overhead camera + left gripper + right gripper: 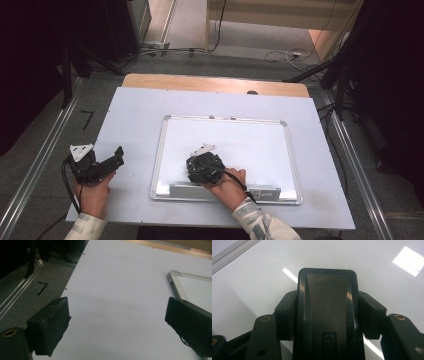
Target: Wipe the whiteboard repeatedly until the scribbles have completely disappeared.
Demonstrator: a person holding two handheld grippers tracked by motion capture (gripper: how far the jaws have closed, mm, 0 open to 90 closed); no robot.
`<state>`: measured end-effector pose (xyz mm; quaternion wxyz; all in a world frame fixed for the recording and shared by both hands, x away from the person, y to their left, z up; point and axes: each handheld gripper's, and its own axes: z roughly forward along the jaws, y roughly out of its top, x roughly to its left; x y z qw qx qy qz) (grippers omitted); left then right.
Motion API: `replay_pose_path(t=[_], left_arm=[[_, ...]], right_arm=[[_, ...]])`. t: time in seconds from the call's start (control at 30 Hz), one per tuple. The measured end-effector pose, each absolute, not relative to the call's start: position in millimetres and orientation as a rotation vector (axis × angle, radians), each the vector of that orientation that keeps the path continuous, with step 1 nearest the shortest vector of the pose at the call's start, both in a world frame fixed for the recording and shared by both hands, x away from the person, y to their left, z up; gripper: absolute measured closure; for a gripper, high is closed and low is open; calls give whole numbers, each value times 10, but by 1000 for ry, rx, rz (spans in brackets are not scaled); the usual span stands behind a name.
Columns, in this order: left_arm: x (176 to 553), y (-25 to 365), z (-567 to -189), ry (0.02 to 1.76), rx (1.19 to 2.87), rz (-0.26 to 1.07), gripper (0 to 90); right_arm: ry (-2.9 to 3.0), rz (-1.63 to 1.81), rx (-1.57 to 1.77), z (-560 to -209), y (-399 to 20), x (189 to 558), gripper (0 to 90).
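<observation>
The right hand-held gripper (201, 162) sat low in the middle of the high view, over the lower left part of the whiteboard (165, 150), and its jaws were pinched on a black whiteboard eraser (327, 312). In the right gripper view the eraser stood up the centre of the frame, a pad pressed against each long side, with its far end toward the glossy white board. That two-sided grip probably let the eraser be pushed flat across the board without twisting (the board face in front of it looked clean, with no marks I could make out). The eraser was therefore at the board's lower left, above the grey tray (222, 191) along the board's bottom edge.

The left hand-held gripper (102, 165) was at the lower left of the high view, off the board and over the pale surface (130, 110), well apart from the work. Its jaws stood spread with nothing between them, as the left gripper view showed: one black pad (50, 327) at lower left, the other (190, 325) at lower right, bare surface between. It seemed parked there to keep out of the wiping path.

Counted: two hand-held grippers, one eraser, one whiteboard with one tray, one surface. The person's two hands (95, 195) came in from the bottom edge.
</observation>
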<state>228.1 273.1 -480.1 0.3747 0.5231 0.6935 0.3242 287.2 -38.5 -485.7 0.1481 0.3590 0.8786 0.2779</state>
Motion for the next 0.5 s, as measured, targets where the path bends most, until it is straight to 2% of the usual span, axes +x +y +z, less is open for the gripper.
replay_pose_path(t=[0.5], left_arm=[[2290,2717,-4799,1774,1345,832,60]], right_arm=[[2520,777,1077,-4843,-699,2932,386]])
